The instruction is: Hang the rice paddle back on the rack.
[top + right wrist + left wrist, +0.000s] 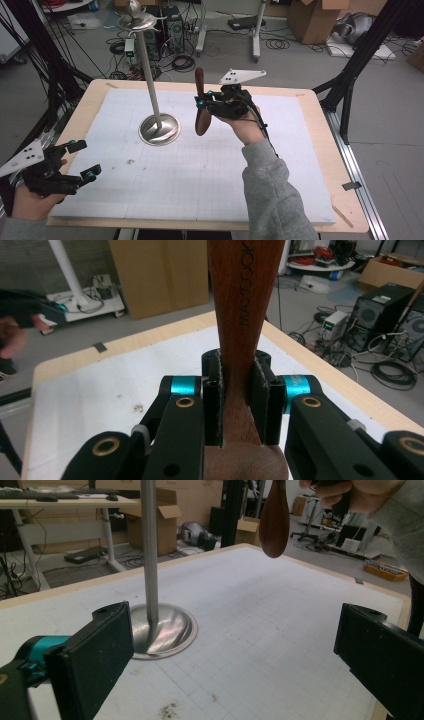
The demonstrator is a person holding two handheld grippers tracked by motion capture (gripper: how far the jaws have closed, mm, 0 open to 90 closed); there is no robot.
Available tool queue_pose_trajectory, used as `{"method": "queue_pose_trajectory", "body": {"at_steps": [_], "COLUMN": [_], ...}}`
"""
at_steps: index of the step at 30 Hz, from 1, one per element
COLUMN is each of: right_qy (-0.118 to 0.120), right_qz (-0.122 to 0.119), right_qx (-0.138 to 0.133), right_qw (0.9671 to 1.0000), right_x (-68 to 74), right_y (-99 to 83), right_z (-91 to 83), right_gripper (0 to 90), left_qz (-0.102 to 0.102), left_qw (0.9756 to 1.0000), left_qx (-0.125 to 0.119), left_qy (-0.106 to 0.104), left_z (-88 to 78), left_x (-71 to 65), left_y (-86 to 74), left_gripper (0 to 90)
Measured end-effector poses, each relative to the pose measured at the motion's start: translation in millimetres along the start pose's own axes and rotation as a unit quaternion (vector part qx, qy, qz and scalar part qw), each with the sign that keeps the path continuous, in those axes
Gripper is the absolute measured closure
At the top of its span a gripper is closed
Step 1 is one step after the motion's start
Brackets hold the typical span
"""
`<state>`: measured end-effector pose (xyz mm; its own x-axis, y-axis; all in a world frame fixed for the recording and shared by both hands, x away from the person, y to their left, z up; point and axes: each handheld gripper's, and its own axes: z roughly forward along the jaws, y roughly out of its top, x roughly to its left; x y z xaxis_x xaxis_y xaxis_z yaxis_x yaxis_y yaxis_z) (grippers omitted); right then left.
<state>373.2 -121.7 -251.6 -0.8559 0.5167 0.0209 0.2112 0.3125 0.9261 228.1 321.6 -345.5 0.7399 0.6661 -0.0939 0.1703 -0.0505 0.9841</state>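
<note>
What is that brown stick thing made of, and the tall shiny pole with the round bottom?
The brown stick looks like wood: reddish-brown, smooth, with faint grain and letters marked into it, maybe oiled or varnished. It's clamped in the right gripper. The tall pole stand looks like metal, probably polished steel: its round base is silvery and mirrors the light.

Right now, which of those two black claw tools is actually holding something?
The right gripper, above the table's middle: its jaws are clamped on a brown wooden utensil held up off the surface. The left gripper, at the near left corner, stands wide open and empty.
</note>
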Motion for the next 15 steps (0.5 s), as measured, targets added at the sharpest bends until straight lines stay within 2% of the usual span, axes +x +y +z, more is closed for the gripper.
{"method": "queue_pose_trajectory", "body": {"at_steps": [4, 9, 15], "right_qy": [-0.006, -0.005, 0.001], "right_qz": [-0.007, -0.003, -0.012], "right_qx": [0.007, 0.015, 0.012], "right_qw": [0.9999, 0.9999, 0.9999], "right_x": [1.9, 6.4, 12.3], "right_y": [4.5, 12.2, 25.7], "right_z": [7.1, 15.7, 15.9], "right_gripper": [77.7, 77.7, 77.7], "left_qz": [0.001, 0.003, 0.003], "left_qw": [1.0, 1.0, 0.9999], "left_qx": [0.0, 0.004, 0.007], "left_qy": [0.004, 0.005, 0.01], "left_z": [-2.8, -3.7, -7.2], "left_x": [0.4, -0.1, 0.1], "left_y": [0.1, -0.8, -2.1], "left_gripper": [3.1, 3.1, 3.1]}}
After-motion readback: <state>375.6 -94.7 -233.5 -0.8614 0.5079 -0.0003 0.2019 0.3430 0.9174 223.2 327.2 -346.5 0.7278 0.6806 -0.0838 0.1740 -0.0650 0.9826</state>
